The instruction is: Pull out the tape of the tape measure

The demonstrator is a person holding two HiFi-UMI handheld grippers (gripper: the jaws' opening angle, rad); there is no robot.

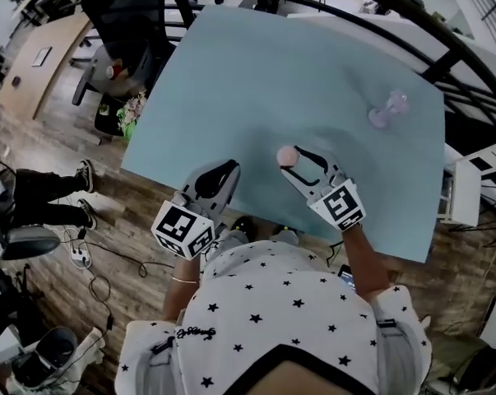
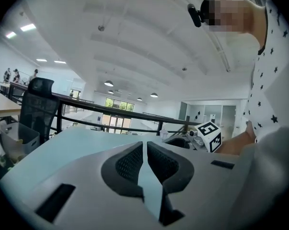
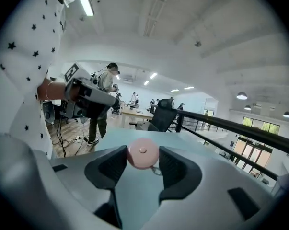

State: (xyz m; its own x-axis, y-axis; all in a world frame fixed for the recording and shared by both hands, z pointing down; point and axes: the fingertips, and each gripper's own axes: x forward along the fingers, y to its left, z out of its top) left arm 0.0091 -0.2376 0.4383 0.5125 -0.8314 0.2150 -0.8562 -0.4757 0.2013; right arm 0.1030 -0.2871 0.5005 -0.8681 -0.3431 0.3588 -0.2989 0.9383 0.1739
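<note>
A small round pink tape measure [image 3: 143,156] sits between the pads of my right gripper [image 3: 142,163], which is shut on it and holds it above the pale blue table [image 1: 264,81]. A small metal ring hangs under its case. In the head view the pink tape measure [image 1: 287,155] shows at the tips of the right gripper [image 1: 298,156], above the table's near part. My left gripper [image 1: 229,171] is beside it on the left, apart from it. Its jaws are shut with nothing between them, as the left gripper [image 2: 145,158] view shows. No tape is drawn out.
A clear pinkish object [image 1: 388,109] lies on the table at the far right. A black railing [image 1: 412,23] runs behind the table. A black office chair [image 1: 120,23] stands off the far left corner. A person's legs and cables are on the wooden floor [image 1: 108,220] at left.
</note>
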